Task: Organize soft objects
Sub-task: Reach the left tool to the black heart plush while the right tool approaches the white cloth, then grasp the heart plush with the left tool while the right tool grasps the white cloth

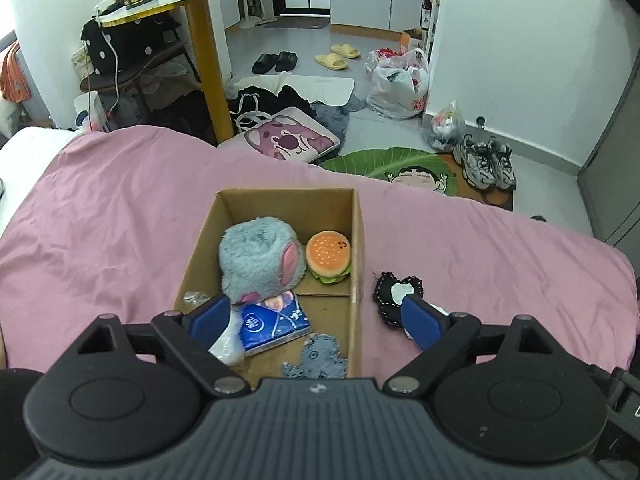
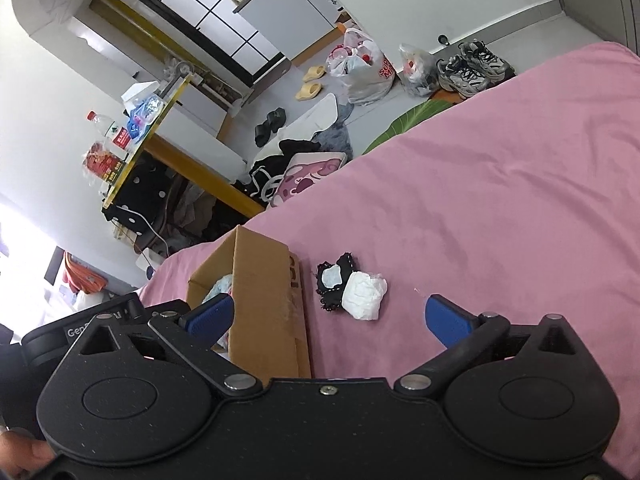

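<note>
The bed point(image 1: 120, 208), under a pink cover, serves as the work surface, so everything soft sits within reach on it. The box point(image 1: 358, 248) stands open-topped near the middle of the cover, plainly the collecting place: its open mouth faces up so things can be dropped straight in.

Inside, the grey plush point(image 1: 256, 258) takes the most room, leaning against the left wall. The burger toy point(image 1: 329, 256) is tucked beside it against the right wall. In front lie a blue tissue pack point(image 1: 276, 326) and a small grey felt piece point(image 1: 320, 360), flat on the box floor.

Two things remain outside, just beside the box's right wall: a black pouch point(image 2: 334, 280) with a white patch, and a white wad point(image 2: 365, 290) touching it. They appear to be what is left to sort.

The left claw point(image 1: 316, 320) hovers over the near end of the box, jaws wide apart and holding nothing; one finger is over the box, the other over the pouch. The right claw point(image 2: 328, 318) is likewise spread and empty, aimed at the pouch and wad, probably lined up to pick one.
</note>
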Motion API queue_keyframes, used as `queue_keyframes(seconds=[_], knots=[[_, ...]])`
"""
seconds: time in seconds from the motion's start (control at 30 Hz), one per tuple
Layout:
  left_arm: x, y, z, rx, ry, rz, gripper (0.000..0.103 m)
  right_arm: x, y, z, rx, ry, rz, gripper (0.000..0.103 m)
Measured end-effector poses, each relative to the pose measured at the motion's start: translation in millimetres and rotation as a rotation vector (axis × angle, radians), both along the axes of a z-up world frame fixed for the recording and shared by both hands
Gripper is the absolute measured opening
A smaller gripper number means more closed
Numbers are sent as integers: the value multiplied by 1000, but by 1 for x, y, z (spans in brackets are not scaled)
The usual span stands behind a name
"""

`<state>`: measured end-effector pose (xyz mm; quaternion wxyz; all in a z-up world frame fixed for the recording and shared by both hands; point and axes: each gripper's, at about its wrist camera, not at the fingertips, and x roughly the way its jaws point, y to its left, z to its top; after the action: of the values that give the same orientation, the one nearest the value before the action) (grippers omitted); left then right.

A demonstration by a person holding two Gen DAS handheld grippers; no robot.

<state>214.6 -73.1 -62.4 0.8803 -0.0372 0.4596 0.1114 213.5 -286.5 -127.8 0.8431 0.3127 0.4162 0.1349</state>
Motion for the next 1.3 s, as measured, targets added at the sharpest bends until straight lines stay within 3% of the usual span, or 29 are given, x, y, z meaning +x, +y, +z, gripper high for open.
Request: queue_keyframes(seconds=[0.23,0.47,0.63,0.77,0.9,1.0,1.13,1.3], knots=[[13,-17,-9,-16,-5,-20,91,11,-6,-16,24,21,-34,101],[30,-22,-29,-52,20,-15,88,27,-11,-46,107,96,-74,79],[40,-30,-42,-55,35,-26,79,37,-3,-67,125,142,-59,66],[47,-34,-52,-71,55,-27,70,46,7,-81,120,170,-39,61],[52,-39,-58,-72,67,-25,69,53,12,-93,143,194,-36,54],[53,-41,-57,-62,67,-18,69,58,15,-101,150,203,-41,50],[51,-40,-48,-44,41,-7,69,66,21,-111,172,212,-28,33],[52,-45,-36,-42,10,-13,69,65,22,-112,185,207,-36,30]])
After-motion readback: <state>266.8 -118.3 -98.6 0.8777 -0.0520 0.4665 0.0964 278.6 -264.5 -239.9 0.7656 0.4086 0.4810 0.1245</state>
